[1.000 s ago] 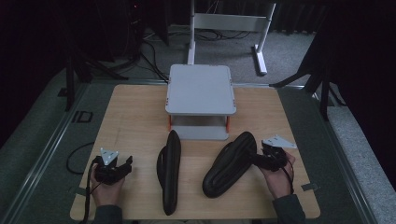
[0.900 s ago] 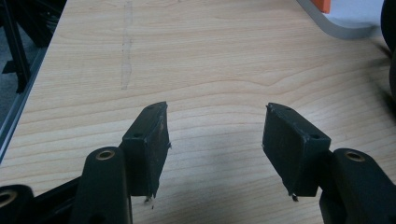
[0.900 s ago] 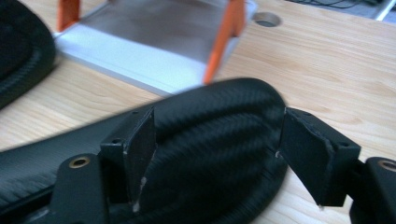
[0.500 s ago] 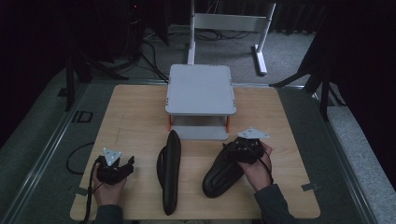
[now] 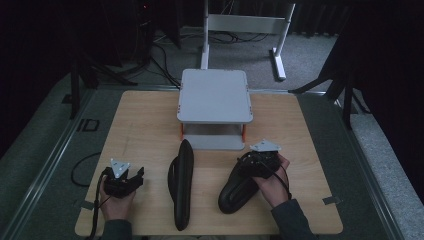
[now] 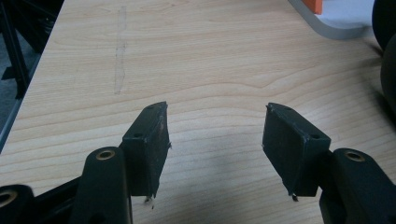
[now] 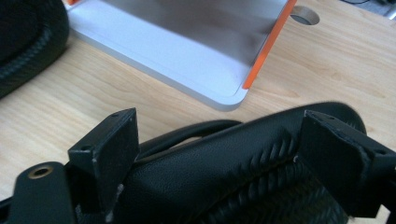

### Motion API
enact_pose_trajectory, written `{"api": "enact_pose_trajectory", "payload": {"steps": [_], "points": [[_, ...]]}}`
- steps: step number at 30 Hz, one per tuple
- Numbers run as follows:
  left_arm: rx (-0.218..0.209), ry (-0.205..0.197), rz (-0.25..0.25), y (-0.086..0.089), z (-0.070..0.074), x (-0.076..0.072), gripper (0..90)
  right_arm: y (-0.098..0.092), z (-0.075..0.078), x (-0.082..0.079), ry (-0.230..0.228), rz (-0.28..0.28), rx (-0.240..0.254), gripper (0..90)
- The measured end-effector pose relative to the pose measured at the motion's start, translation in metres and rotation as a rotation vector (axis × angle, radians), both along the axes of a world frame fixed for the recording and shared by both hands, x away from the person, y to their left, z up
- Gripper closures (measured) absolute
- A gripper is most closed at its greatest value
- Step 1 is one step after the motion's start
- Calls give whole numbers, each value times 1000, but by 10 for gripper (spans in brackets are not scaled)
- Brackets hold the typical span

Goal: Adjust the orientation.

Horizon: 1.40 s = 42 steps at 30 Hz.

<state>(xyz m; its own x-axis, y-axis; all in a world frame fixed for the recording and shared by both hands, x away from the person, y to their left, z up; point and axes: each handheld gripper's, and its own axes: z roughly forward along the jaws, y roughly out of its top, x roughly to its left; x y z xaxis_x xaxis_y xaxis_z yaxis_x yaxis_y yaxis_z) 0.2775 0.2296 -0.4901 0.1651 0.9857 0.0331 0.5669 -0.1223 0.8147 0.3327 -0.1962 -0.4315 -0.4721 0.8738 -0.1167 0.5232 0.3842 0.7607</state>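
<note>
Tabletop of light wood, high view: a grey two-tier stand with orange posts sits at the far centre. Two black shoes lie in front of it. The left shoe lies lengthwise, its far tip close to the stand's lower shelf. The right shoe lies at an angle, toe toward the near edge. The left hand-held gripper rests low at the near left corner, well apart from the left shoe, jaws spread. The right hand-held gripper sits at the far end of the right shoe, held by the right hand.

Left gripper view: the left hand-held gripper is open, both jaws wide apart over bare tabletop, nothing between them. A corner of the stand and the edge of a shoe appear at the right margin.

Right gripper view: the right hand-held gripper is open, its jaws straddling the rim of the right shoe, one on each side. Whether the pads touch the leather cannot be told. The stand's lower shelf lies just beyond; the left shoe shows at upper left
</note>
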Motion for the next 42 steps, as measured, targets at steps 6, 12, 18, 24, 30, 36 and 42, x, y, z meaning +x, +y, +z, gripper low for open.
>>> {"api": "enact_pose_trajectory", "payload": {"steps": [6,12,18,24,30,36,42], "points": [[-2,1,-1,0,0,0,410,-20,0,-16,35,21,134,131],[-1,0,-1,0,0,0,410,-41,7,-31,34,13,182,141],[4,2,-4,-1,-1,0,411,-63,10,-43,49,7,248,162],[4,-9,0,-1,0,-1,412,-78,11,-51,65,0,281,184],[8,-9,-4,-2,0,-1,413,-97,12,-58,82,-17,283,241],[8,-12,-2,-2,0,-2,413,-118,9,-60,101,-43,310,304],[9,-13,-3,-3,0,-1,414,-145,0,-58,114,-146,281,394]]}}
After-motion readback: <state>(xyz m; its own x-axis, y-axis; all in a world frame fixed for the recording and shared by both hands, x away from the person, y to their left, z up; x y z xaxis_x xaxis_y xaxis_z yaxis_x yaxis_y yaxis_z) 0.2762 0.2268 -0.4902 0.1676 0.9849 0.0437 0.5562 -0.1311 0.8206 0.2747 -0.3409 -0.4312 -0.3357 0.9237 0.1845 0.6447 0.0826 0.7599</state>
